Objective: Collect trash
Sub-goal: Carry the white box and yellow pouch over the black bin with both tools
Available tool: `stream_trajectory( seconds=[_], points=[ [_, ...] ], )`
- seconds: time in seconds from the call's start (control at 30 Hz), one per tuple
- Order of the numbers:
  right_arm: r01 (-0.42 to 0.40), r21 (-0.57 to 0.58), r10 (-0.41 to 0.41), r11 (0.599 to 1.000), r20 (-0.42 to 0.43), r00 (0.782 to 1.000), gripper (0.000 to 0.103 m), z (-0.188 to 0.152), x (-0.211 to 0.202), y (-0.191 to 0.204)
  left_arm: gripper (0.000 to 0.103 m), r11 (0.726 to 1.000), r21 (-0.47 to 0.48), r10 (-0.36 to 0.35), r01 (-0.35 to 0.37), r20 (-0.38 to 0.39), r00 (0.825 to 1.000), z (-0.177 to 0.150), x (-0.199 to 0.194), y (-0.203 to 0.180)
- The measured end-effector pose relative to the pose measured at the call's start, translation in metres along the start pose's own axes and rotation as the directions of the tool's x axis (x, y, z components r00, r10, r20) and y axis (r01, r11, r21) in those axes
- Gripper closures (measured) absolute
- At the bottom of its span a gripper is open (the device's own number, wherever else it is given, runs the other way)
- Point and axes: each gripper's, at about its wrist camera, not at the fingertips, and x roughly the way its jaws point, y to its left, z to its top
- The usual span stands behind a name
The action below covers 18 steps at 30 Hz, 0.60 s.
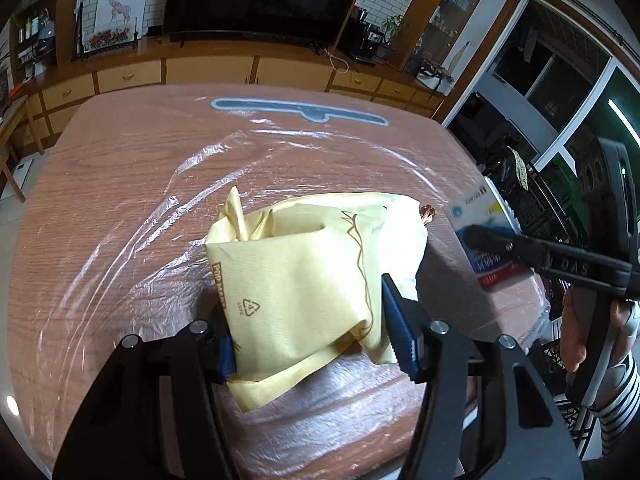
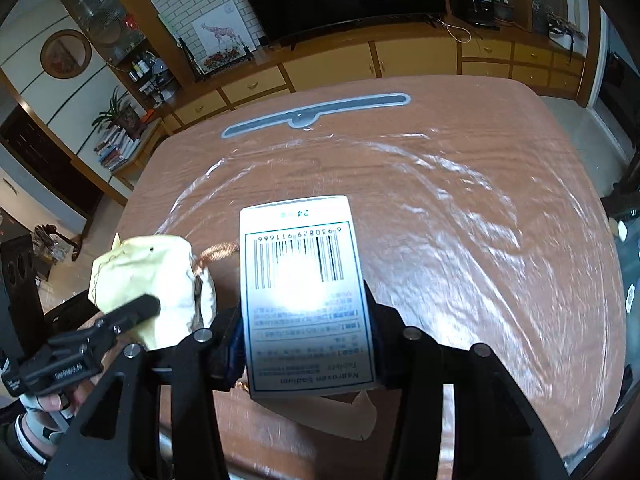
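Clear plastic sheet [image 1: 132, 264] covers the wood-grain table [image 1: 120, 152].

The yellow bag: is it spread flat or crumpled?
Crumpled: the yellow bag shows folds and bulges between the left gripper's fingers, and stands off the table.

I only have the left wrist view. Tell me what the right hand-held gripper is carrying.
Observer: The right hand-held gripper is shut on a white medicine box, barcode face toward its camera.
Operator: Read me the label.
Observer: It says Naproxen Sodium Tablets, printed upside down in the right wrist view.
Operator: Say what lies under that box.
Observer: A pale scrap of paper on the plastic-covered table, below the box.
Operator: Report the far side of my yellow bag.
Observer: A copper wire coil sticks out beside the bag, which the left hand-held gripper holds.
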Motion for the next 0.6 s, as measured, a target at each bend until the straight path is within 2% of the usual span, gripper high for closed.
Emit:
stream_trajectory(
  seconds=[0.27, 0.6],
  points=[
    [-0.039, -0.016, 0.040, 0.999, 0.005, 0.999, 0.056, -0.031, -0.030, 0.000, 0.043, 1.000, 0.025, -0.008, 0.007, 0.021, 1.000, -0.018, -0.027, -0.021],
    [-0.071, -0.046, 0.070, 0.996, -0.031, 0.997, 0.056, -0.085, -0.057, 0.007, 0.043, 0.999, 0.034, -0.020, 0.020, 0.002, 1.000, -0.060, -0.050, -0.044]
  ],
)
